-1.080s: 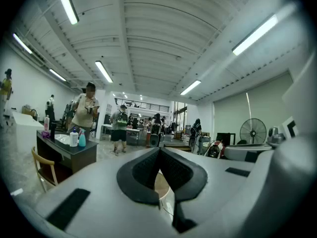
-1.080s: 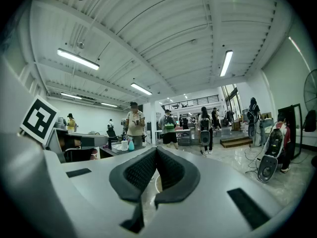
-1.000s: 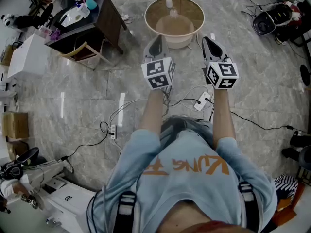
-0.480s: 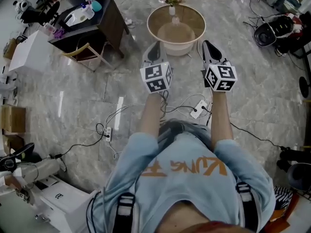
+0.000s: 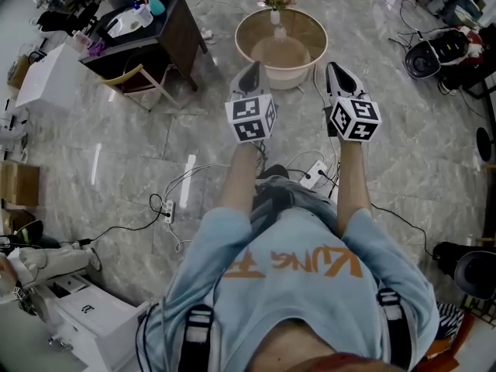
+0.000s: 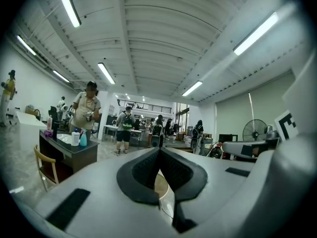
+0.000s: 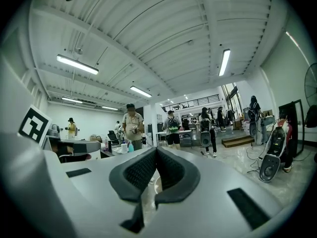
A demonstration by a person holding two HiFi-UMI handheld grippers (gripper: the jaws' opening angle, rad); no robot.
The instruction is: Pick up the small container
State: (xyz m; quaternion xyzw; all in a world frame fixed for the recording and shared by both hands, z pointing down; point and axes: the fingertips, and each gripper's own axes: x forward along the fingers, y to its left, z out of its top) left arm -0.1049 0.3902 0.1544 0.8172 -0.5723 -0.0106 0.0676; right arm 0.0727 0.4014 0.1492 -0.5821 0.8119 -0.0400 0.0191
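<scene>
A grey marble floor (image 5: 116, 153) filled the head view, seen from above past the shoulders of a person in a light blue T-shirt (image 5: 294, 277). Both of the person's arms reached forward. At the top centre stood a round beige table (image 5: 316, 49). A dark desk (image 5: 167, 33) stood at upper left, with a wooden chair (image 5: 139, 84) beside it and a white cabinet (image 5: 46, 84) further left. A black bag (image 5: 434, 45) lay at upper right.

The left gripper (image 5: 252, 68) hovered at the table's near left edge. Its own view showed its jaws pressed together with nothing between them (image 6: 159, 150). The right gripper (image 5: 333, 68) hovered at the table's near right edge, and its jaws were likewise closed and empty (image 7: 156, 148).

A white power strip (image 5: 316, 173) lay on the floor between the arms. A vase of flowers (image 5: 275, 6) stood at the table's far edge. Just in front of it, on the table top, sat the small container (image 5: 280, 32), pale and too small to make out further, well apart from both grippers.
</scene>
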